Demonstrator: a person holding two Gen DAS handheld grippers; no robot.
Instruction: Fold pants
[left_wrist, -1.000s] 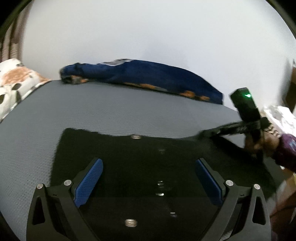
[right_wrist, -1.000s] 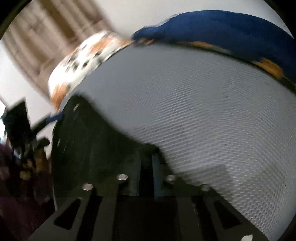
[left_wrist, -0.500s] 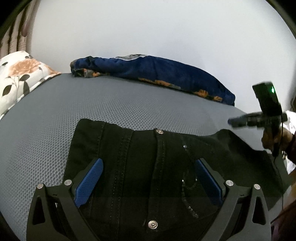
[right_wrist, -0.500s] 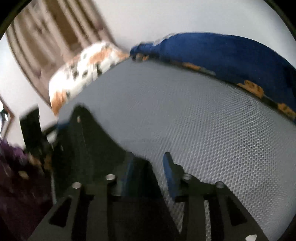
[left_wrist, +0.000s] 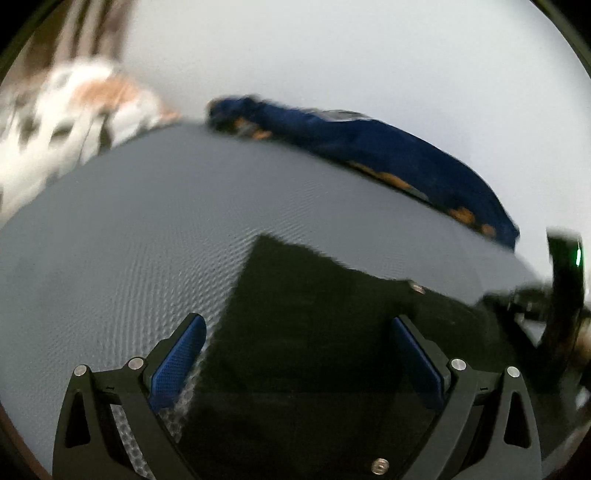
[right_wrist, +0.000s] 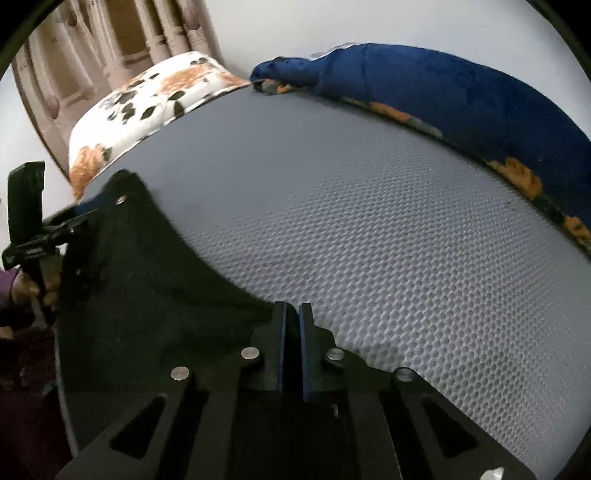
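Note:
Black pants (left_wrist: 332, 332) lie flat on a grey mesh mattress (left_wrist: 129, 258), with a metal waist button (left_wrist: 417, 288) at their far edge. My left gripper (left_wrist: 299, 354) is open wide over the pants' left corner: its left pad is above the mattress, its right pad above the cloth. In the right wrist view the pants (right_wrist: 147, 295) spread to the left. My right gripper (right_wrist: 291, 325) is closing to a thin slit on their edge, with dark cloth between the pads. Each view shows the other gripper: the right one (left_wrist: 565, 295) and the left one (right_wrist: 26, 221), with a hand below it.
A rolled blue blanket with orange print (right_wrist: 461, 92) lies along the mattress's far side by the white wall. A floral pillow (right_wrist: 159, 99) sits at the far left corner, curtains behind it. Bare mattress (right_wrist: 369, 240) stretches beyond the pants.
The left gripper has slid left and rolled, from over the pants' middle to their left corner. The right gripper's jaws opened, then came together again at the pants' edge.

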